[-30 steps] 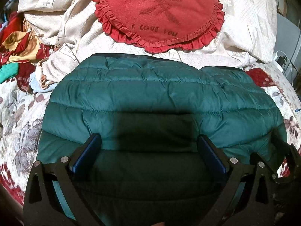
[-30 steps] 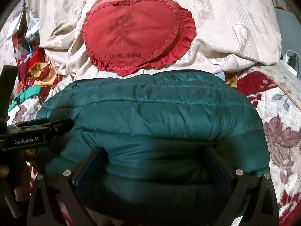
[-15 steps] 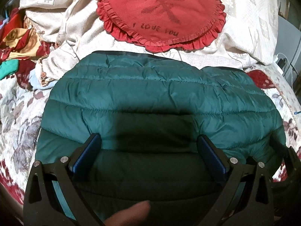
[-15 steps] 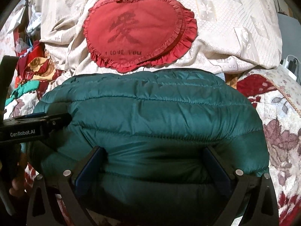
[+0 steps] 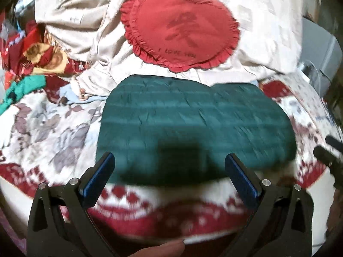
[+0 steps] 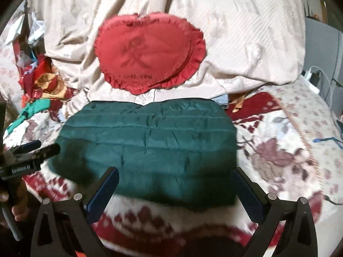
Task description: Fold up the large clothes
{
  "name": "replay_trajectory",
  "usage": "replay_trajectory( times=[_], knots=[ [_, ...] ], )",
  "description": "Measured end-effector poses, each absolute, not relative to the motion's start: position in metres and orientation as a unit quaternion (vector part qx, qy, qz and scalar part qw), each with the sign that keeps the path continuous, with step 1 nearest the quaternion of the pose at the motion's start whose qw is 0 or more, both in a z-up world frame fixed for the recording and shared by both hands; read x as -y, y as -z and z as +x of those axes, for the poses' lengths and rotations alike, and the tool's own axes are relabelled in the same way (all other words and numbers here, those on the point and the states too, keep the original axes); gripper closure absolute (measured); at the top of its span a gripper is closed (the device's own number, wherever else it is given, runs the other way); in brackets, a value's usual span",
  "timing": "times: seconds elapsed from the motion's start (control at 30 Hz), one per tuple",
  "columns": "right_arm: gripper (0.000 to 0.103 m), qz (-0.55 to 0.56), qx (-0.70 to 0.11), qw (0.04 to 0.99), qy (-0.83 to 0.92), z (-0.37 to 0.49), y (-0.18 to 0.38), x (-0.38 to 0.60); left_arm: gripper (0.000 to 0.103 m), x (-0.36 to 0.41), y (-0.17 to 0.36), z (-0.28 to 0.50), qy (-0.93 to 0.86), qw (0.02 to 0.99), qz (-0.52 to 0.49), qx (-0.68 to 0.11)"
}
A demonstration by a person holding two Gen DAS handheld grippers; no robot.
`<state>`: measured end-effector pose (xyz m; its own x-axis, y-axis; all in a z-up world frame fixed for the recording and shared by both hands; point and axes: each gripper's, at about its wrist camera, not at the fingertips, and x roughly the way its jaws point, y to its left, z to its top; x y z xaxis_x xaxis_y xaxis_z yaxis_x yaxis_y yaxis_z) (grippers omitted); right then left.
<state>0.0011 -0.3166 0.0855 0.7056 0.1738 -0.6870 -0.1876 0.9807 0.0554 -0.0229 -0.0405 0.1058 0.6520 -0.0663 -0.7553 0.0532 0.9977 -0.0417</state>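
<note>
A dark green quilted puffer jacket (image 5: 193,124) (image 6: 150,145) lies folded into a flat rectangle on the floral bedspread. My left gripper (image 5: 169,165) hovers open over the jacket's near edge, nothing between its blue pads. The right gripper (image 6: 174,182) is also open, above the near edge of the jacket, and holds nothing. In the right wrist view the left gripper's body (image 6: 27,156) shows at the left, held by a hand. Both views are motion-blurred.
A red heart-shaped frilled cushion (image 5: 182,30) (image 6: 150,53) rests on a cream quilt (image 5: 257,21) behind the jacket. Crumpled colourful clothes (image 5: 32,60) lie at the left. A grey box with cables (image 6: 321,53) stands at the right. The bed's front edge (image 5: 171,224) is near.
Both grippers have pulled back and up from the jacket, which now looks smaller and fully in view. More of the floral bedspread and the bed's front edge shows.
</note>
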Motion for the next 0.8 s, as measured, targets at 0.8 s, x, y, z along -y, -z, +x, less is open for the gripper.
replay_trajectory(
  times=[0.8],
  knots=[
    [0.000,-0.028,-0.357,0.926,-0.121,-0.110,-0.112,0.342,0.000,0.091,-0.128,-0.107,0.038,0.911,0.027,-0.410]
  ],
)
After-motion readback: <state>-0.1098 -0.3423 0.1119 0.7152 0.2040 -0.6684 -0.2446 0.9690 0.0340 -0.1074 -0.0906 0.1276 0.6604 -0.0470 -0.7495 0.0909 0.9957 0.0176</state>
